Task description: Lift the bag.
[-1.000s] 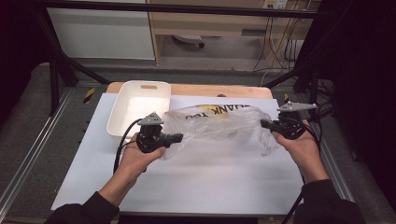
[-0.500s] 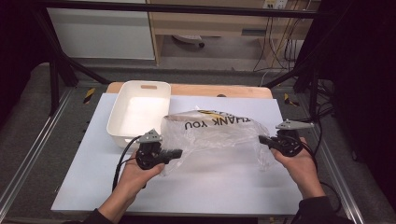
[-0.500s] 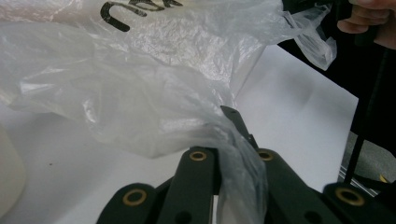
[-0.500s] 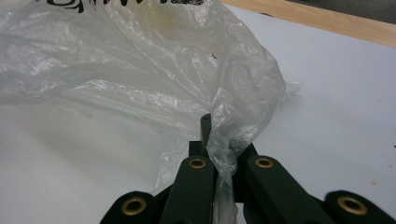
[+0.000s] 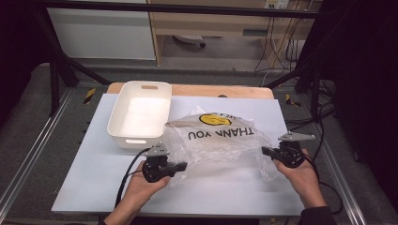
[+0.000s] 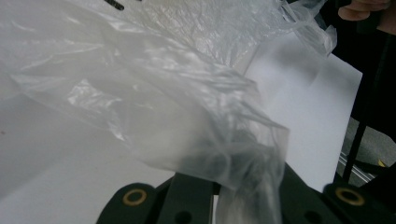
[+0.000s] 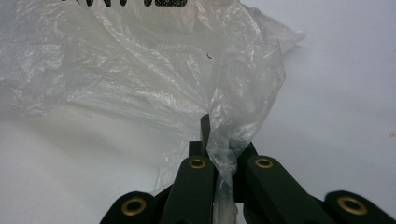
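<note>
A clear plastic bag (image 5: pixel 218 140) printed "THANK YOU" with a yellow smiley is stretched between my two grippers over the white table. My left gripper (image 5: pixel 180 166) is shut on the bag's left edge, near the table's front. Film bunches over its jaws in the left gripper view, where the plastic bag (image 6: pixel 154 107) spreads away. My right gripper (image 5: pixel 265 151) is shut on the bag's right edge. A twisted strip of the plastic bag (image 7: pixel 224 154) runs between its closed jaws in the right gripper view.
An empty white tub (image 5: pixel 139 114) stands at the back left of the white sheet (image 5: pixel 94 183), just behind the left gripper. A wooden board (image 5: pixel 220 90) lies along the far edge. Metal rails (image 5: pixel 33 154) flank the table.
Both hands have come down and toward the table's front with the bag. The bag now lies lower and flatter, with its print facing up.
</note>
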Motion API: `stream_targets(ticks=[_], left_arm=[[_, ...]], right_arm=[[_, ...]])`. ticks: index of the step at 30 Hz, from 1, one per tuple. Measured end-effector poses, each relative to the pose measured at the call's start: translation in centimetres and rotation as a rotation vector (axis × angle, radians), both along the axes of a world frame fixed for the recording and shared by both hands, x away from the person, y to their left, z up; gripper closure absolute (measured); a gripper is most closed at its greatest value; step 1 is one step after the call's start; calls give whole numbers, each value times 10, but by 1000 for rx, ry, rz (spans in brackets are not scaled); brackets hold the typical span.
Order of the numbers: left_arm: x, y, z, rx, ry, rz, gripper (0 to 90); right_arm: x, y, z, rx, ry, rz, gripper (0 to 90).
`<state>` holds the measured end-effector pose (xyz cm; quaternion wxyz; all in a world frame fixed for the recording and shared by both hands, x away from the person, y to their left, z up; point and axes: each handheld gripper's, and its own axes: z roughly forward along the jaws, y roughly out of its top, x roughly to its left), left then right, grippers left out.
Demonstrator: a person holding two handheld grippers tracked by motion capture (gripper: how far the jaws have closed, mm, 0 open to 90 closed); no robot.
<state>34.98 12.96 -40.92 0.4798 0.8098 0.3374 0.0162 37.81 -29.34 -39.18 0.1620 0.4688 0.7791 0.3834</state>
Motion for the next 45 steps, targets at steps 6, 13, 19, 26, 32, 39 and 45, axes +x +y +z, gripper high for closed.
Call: stream_targets(ticks=[6,13,19,26,32,39,45], left_arm=[[-5,-4,-10,9,24,-15,900],[-9,2,-14,36,11,0,900],[-10,16,-21,61,-4,32,900],[-10,30,-26,93,-30,78,894],[-14,39,-25,120,-90,171,554],[-19,43,-16,91,-133,229,188],[-22,49,-9,42,-129,245,99]], right_arm=[[-6,-4,-10,0,18,-7,900],[-13,-1,-23,16,47,0,900],[-16,9,-33,23,62,34,900],[-17,22,-38,12,55,61,866],[-18,27,-37,26,19,41,498],[-22,28,-25,45,-77,-17,154],[-23,31,-20,60,-100,-19,65]])
